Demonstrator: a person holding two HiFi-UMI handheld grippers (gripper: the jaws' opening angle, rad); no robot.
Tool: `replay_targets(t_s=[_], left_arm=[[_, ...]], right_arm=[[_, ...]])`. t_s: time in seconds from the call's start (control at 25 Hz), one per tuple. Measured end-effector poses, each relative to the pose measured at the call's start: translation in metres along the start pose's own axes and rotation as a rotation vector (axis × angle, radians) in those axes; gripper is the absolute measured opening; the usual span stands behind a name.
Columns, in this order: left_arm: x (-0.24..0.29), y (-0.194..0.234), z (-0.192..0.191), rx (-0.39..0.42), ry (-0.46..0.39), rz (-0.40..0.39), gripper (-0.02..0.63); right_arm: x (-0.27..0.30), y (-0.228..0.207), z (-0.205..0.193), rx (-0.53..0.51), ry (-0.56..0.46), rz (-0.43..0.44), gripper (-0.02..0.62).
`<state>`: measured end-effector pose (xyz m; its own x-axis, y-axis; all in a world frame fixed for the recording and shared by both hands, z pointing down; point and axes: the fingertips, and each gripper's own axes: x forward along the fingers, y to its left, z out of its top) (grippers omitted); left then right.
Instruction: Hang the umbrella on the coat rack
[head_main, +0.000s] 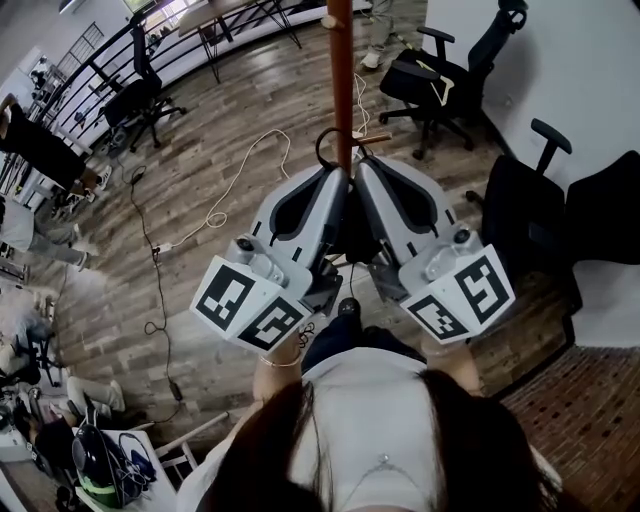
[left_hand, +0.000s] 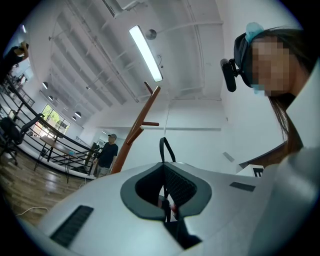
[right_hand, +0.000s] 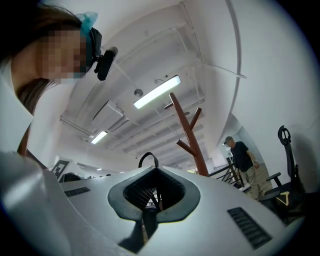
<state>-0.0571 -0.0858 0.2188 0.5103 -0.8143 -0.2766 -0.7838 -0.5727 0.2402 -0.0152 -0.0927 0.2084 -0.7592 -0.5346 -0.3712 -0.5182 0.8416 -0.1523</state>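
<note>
The brown wooden coat rack (head_main: 340, 80) rises straight ahead of me, with a short peg (head_main: 372, 138) low on its pole. My left gripper (head_main: 338, 178) and right gripper (head_main: 362, 172) are pressed side by side just in front of the pole. The black umbrella (head_main: 350, 235) hangs between and below them, mostly hidden. Its black strap loop (head_main: 328, 150) sticks out past the tips, beside the pole. In the left gripper view the gripper (left_hand: 164, 162) pinches the strap (left_hand: 165, 147), with the rack (left_hand: 137, 127) beyond it. The right gripper (right_hand: 150, 167) also pinches the loop (right_hand: 147, 158), short of the rack (right_hand: 192, 140).
Black office chairs stand at the back right (head_main: 440, 75), right (head_main: 560, 210) and back left (head_main: 135, 100). A white cable (head_main: 235, 185) trails over the wood floor. A person (left_hand: 106, 155) in dark clothes stands by a railing (left_hand: 55, 150) and also appears in the right gripper view (right_hand: 245, 155).
</note>
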Motion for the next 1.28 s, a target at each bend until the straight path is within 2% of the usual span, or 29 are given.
replay_targets(t_s=[0.64, 1.28], left_arm=[[0.041, 0.041, 0.028, 0.019, -0.007, -0.12, 0.009], [0.078, 0.057, 0.057, 0.025, -0.015, -0.211, 0.009]], right_arm=[[0.053, -0.029, 0.013, -0.055, -0.071, -0.04, 0.035], [0.085, -0.051, 0.04, -0.101, -0.131, -0.053, 0.035]])
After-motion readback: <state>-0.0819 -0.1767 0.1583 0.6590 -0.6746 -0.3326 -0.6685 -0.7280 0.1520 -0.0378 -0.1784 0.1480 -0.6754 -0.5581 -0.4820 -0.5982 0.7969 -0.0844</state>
